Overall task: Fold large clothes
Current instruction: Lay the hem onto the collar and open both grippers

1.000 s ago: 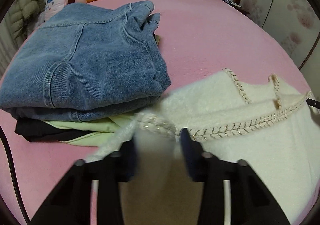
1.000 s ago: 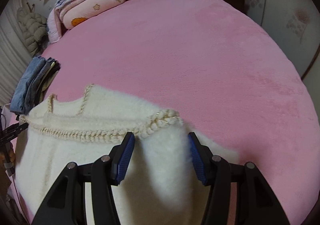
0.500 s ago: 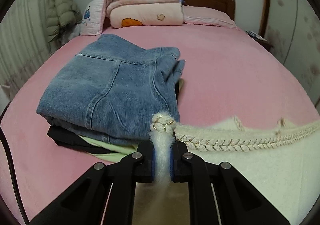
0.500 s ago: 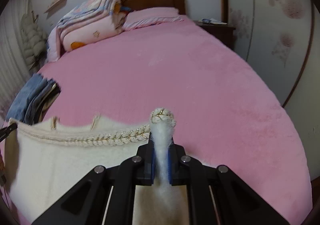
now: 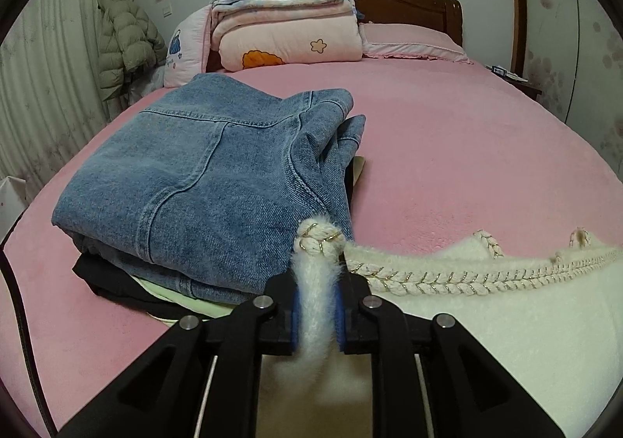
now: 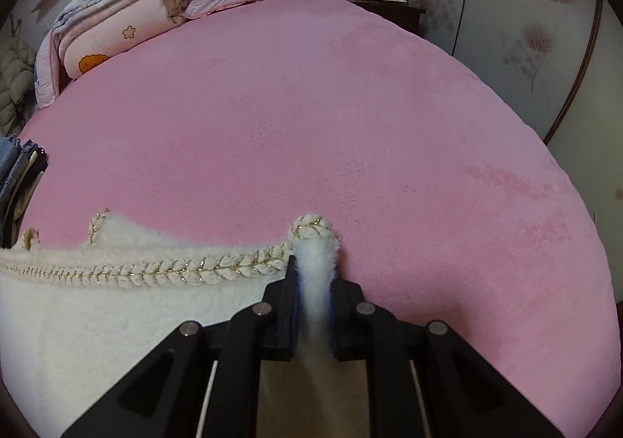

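Observation:
A fluffy white garment with a gold-threaded braided trim is stretched between my two grippers above the pink bed. My left gripper is shut on its left corner, the braided edge sticking up between the jaws. My right gripper is shut on the right corner of the white garment in the same way. The trim runs taut to the left from it. The garment's lower part is hidden below both views.
A folded stack with blue jeans on top lies on the bed just left of the garment, also seen edge-on in the right wrist view. Folded quilts and a pillow sit at the headboard. A nightstand stands at the right.
Both grippers shut on the garment's top corners and lifted them off the bed. The trim is now pulled straight between them, and the views tilted up toward the headboard.

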